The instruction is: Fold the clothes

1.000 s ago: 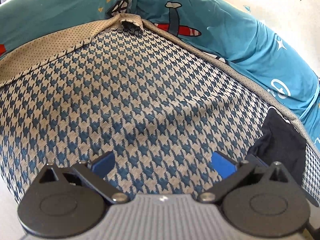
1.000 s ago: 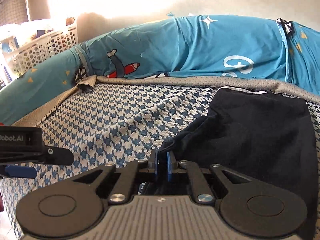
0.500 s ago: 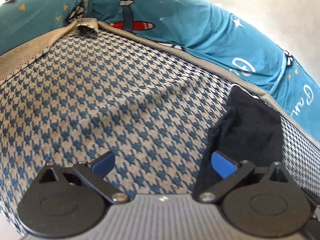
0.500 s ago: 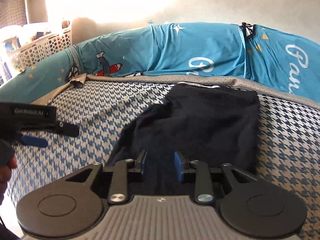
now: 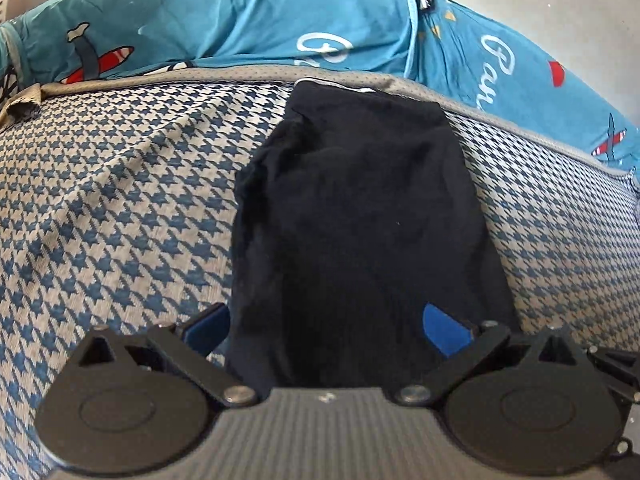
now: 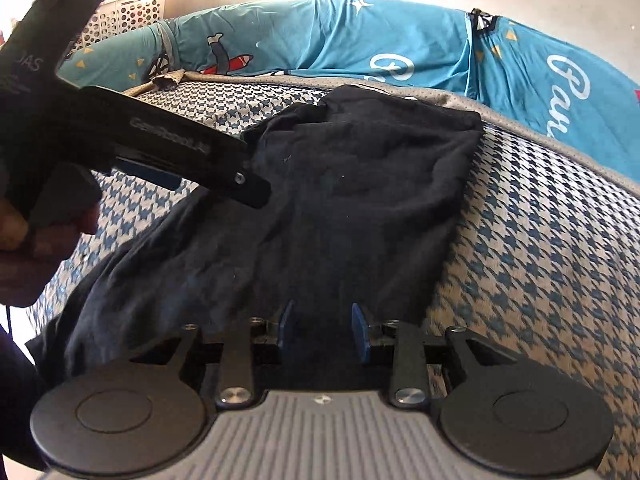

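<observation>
Both grippers [image 5: 326, 326] [image 6: 322, 330]: black linkage arms, silver pivot screws, blue pads, ribbed grey housing; left one's side bears white lettering, possibly "GenRobot.AI".

Daylight is strong in both views. In the right wrist view, glare burns out the wall above the white perforated plastic basket [image 6: 132, 10]. The black cotton garment [image 5: 360, 216] reads nearly featureless, its folds lost in shadow. Fisheye distortion bows the teal printed bedsheet [image 5: 240, 16] into an arc; corners vignette black. Focus is sharp centrally, with slight softness at the frame edges.
</observation>
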